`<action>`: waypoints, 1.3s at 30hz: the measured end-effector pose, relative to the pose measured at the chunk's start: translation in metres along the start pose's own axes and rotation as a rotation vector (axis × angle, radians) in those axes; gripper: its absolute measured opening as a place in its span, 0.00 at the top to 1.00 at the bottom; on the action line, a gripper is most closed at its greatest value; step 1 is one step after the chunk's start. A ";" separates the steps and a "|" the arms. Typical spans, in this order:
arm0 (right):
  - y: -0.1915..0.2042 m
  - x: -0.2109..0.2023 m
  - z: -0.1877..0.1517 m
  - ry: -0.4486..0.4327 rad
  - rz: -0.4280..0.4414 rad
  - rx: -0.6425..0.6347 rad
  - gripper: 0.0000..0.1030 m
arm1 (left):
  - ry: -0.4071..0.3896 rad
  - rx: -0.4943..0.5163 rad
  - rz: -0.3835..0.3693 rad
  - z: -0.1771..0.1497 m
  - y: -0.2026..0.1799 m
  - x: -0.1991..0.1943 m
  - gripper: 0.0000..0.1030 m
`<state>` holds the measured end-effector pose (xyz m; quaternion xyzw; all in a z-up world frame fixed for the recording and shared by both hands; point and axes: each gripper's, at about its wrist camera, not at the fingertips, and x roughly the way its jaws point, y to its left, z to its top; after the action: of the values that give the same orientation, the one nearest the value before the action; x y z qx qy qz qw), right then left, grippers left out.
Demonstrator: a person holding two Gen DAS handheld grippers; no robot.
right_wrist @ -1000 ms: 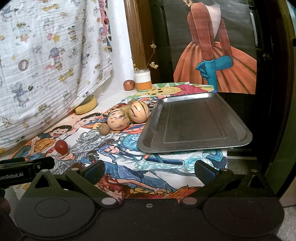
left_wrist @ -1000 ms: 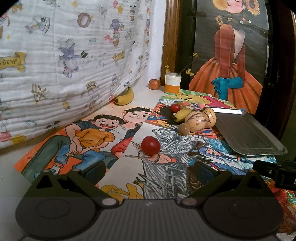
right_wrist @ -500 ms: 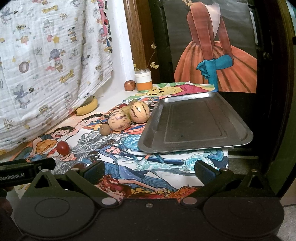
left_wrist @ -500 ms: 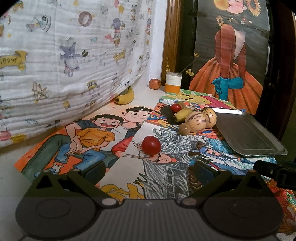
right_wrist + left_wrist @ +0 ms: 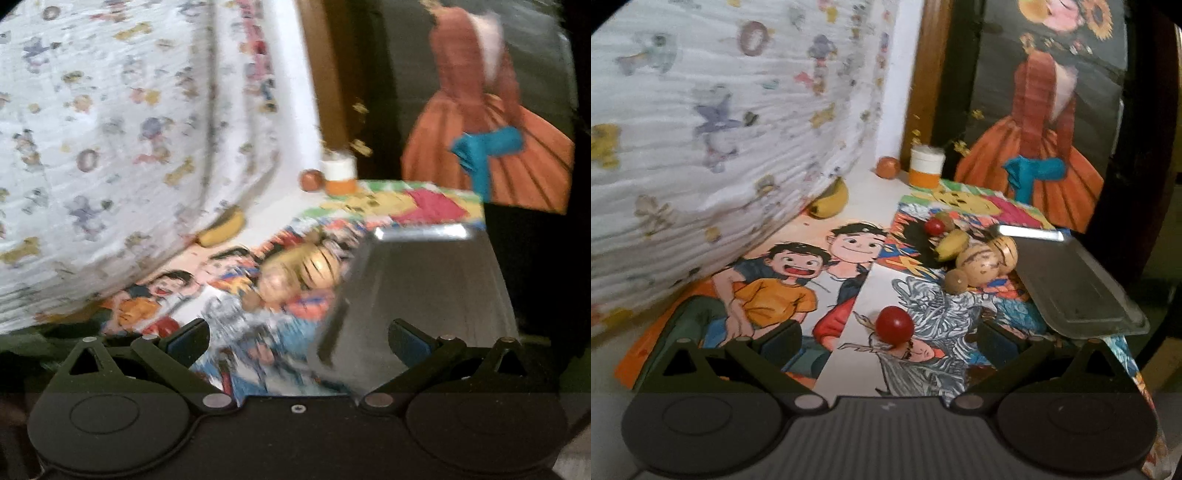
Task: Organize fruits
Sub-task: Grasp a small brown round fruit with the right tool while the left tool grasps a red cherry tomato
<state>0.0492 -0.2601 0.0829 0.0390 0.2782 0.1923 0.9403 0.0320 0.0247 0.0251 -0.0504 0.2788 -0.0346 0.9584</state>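
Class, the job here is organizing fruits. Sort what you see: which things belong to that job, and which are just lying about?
Belongs to the job:
red tomato
two striped melons
small brown fruit
bananas
metal tray
left hand-held gripper

Just lying about:
orange-and-white jar
cartoon posters
printed cloth

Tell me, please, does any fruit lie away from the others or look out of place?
Yes. A banana lies alone against the printed cloth, and a reddish round fruit sits beside the orange-and-white jar at the back. Most fruit is clustered next to the metal tray, which holds nothing.
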 end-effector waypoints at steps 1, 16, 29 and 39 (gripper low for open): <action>0.000 0.001 0.012 0.004 0.020 -0.018 0.00 | 0.010 0.020 -0.006 0.002 -0.001 0.005 0.00; 0.041 0.090 0.085 0.081 0.332 -0.541 0.00 | 0.115 0.004 -0.054 0.000 0.006 0.053 0.00; 0.076 0.147 0.027 0.259 0.282 -1.281 0.21 | 0.156 0.103 -0.053 0.018 0.010 0.067 0.12; 0.088 0.161 0.005 0.296 0.321 -1.431 0.41 | 0.169 0.135 -0.088 0.013 0.002 0.073 0.33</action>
<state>0.1461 -0.1170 0.0211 -0.5684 0.1998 0.4644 0.6491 0.1008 0.0209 -0.0027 0.0049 0.3533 -0.0996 0.9302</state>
